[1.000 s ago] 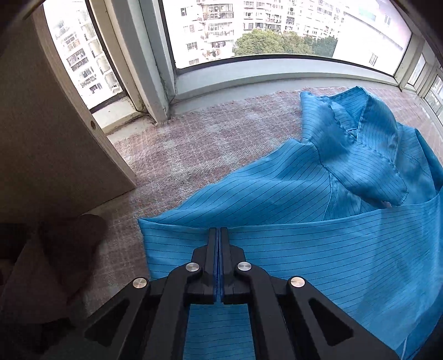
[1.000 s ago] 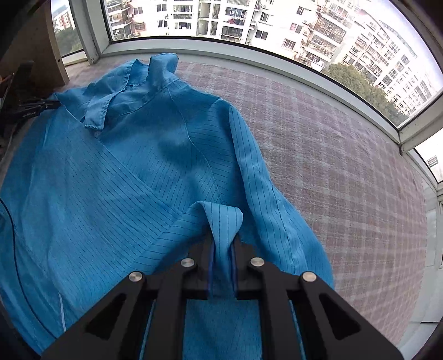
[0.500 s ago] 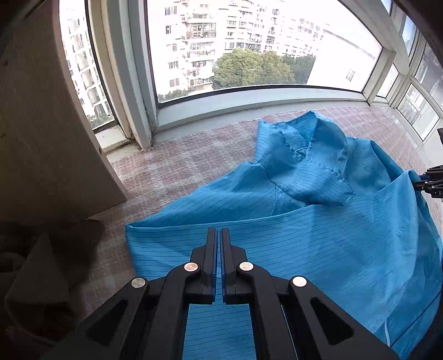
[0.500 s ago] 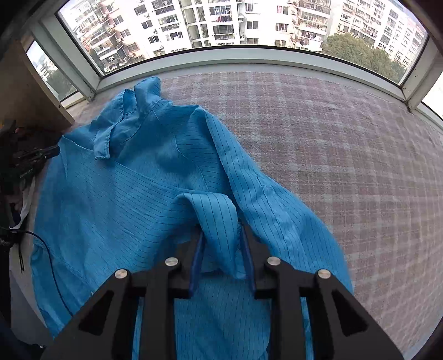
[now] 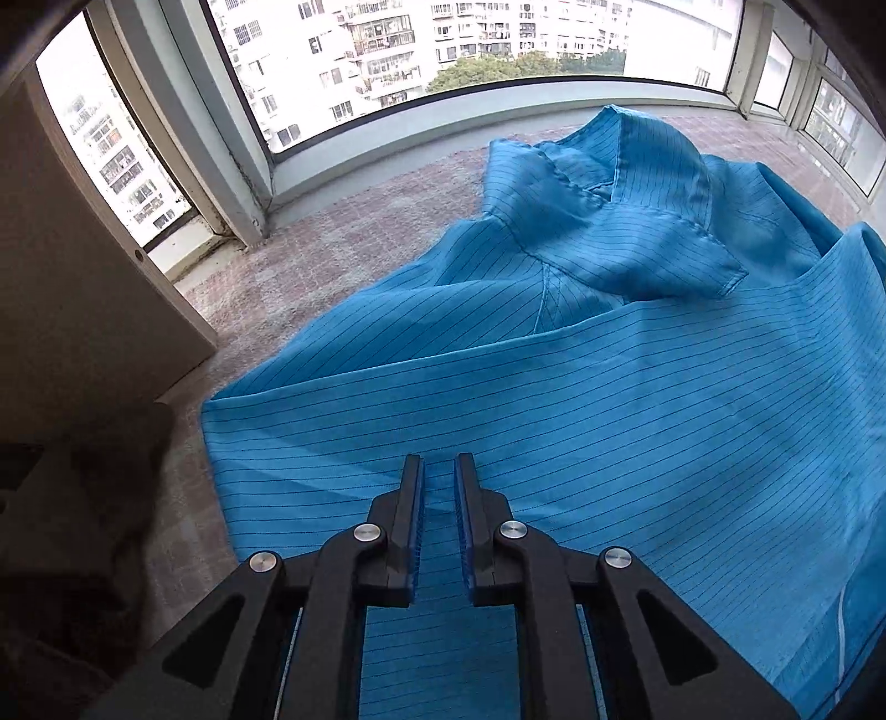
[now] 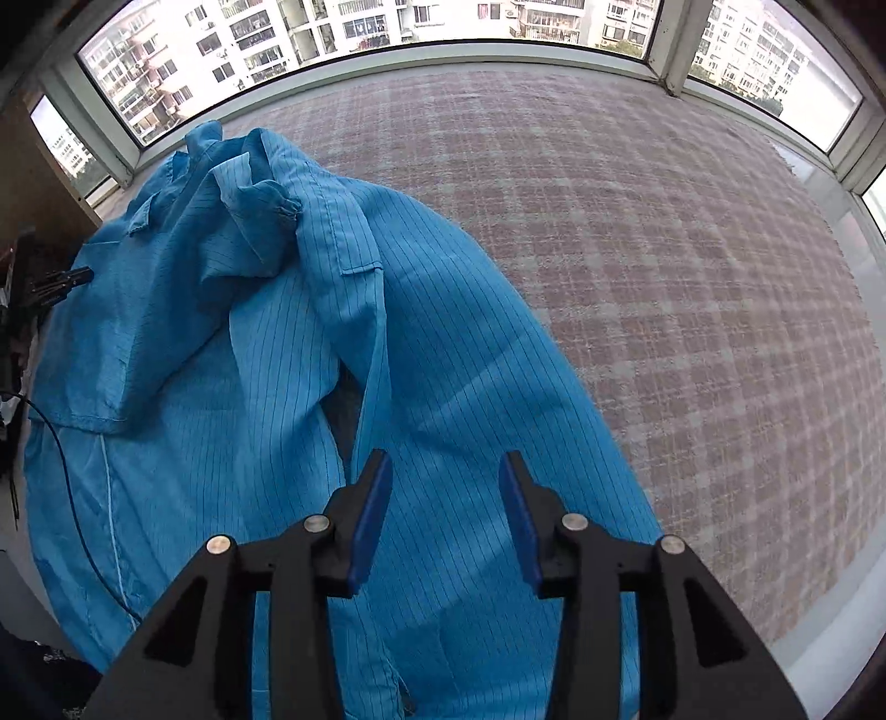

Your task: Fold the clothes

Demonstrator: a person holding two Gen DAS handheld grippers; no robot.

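On the checked mat (image 6: 637, 232) that runs along under the curved windows (image 5: 421, 50), a big blue pinstriped coat (image 5: 609, 399) lies spread, and it takes up the near left part of the mat while the far right part stays bare; it reads as mid-fold, since one front panel is laid straight across the body in the left view, its edge a clean diagonal just below the collar (image 5: 609, 232), and a sleeve (image 6: 260, 194) is doubled up and bunched near the shoulder in the right view. Beside the mat on the left stands a brown cabinet side (image 5: 83, 288), which hems the coat in there. Over the laid panel the left tool (image 5: 440, 487) hovers with its pads a narrow slit apart and no cloth pinched between them, as far as the view shows. Above the lower body of the coat the right tool (image 6: 443, 487) is spread wide and holds nothing. No basket, box or other container shows in either view
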